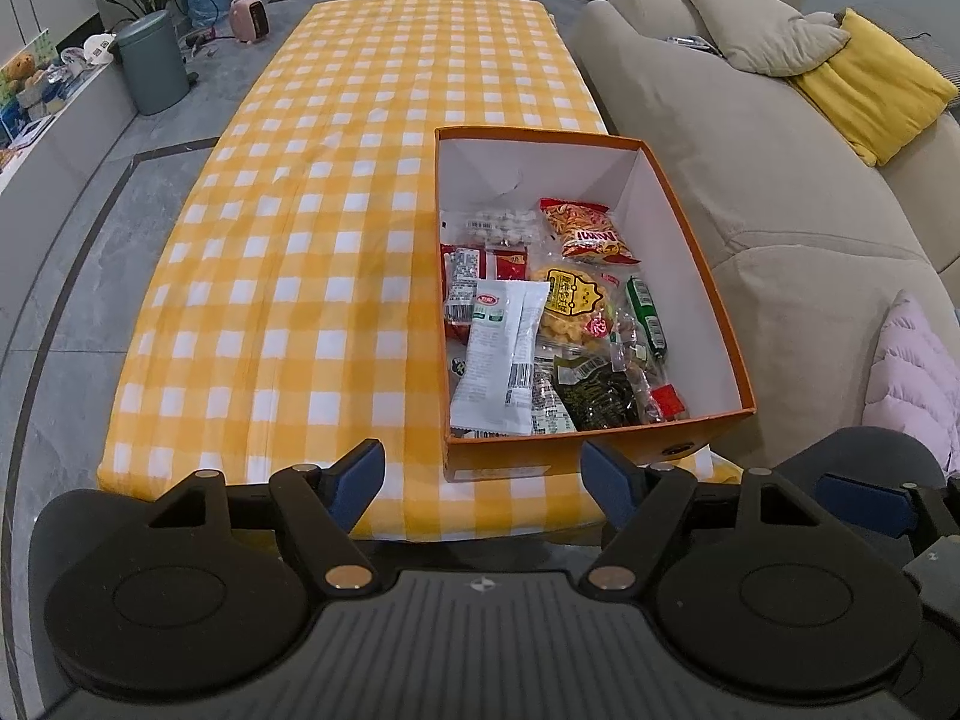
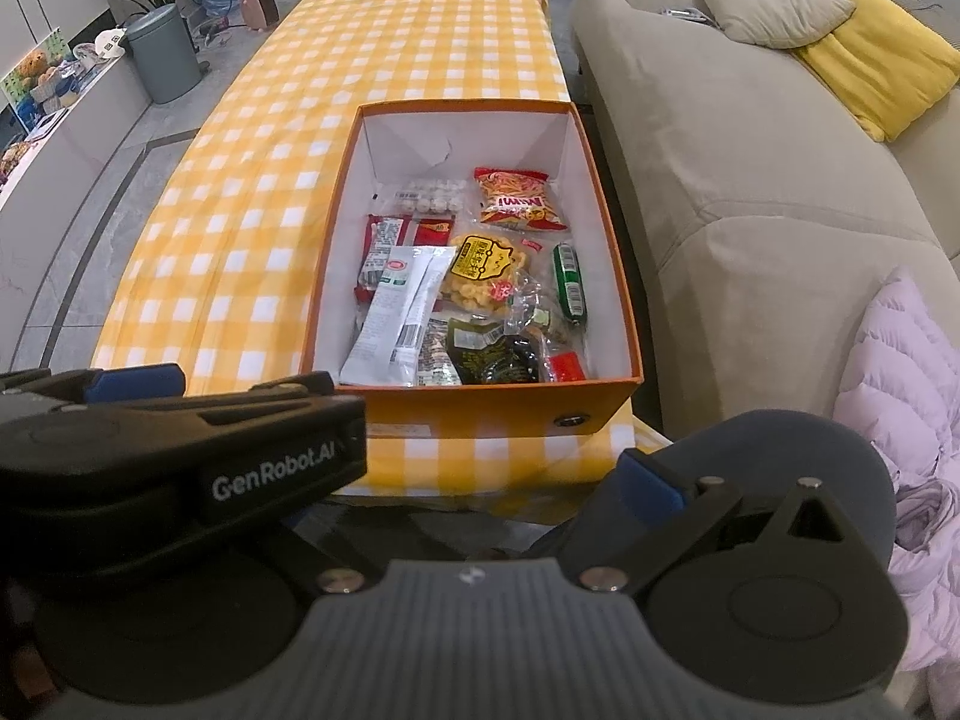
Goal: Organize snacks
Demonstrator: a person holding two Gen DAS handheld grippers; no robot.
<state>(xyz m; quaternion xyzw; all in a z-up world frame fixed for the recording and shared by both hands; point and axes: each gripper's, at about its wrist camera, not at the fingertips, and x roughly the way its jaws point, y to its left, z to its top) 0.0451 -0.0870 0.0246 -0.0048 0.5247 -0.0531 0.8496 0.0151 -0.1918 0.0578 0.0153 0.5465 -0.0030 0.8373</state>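
An orange box [image 1: 600,441] [image 2: 480,414] with white inner walls stands on the yellow checked tablecloth [image 1: 300,240] [image 2: 252,192], near its front right corner. Inside lie several snacks: a white packet [image 1: 498,354] [image 2: 399,312], a red noodle bag [image 1: 588,228] [image 2: 519,198], a yellow puffed snack [image 1: 570,306] [image 2: 483,270], a green sausage [image 1: 647,315] [image 2: 569,282] and a dark packet [image 1: 600,396] [image 2: 492,354]. My left gripper [image 1: 483,474] [image 2: 210,384] is open and holds nothing, just short of the box's front wall. My right gripper [image 2: 480,471] hovers open beside it; the left gripper hides its left finger.
A beige sofa [image 1: 750,180] [image 2: 750,168] runs along the table's right side, with a yellow cushion [image 1: 870,96] and a pink padded jacket [image 2: 900,420]. On the floor at the left stand a grey bin [image 1: 150,60], a plant and a pink heater [image 1: 252,18].
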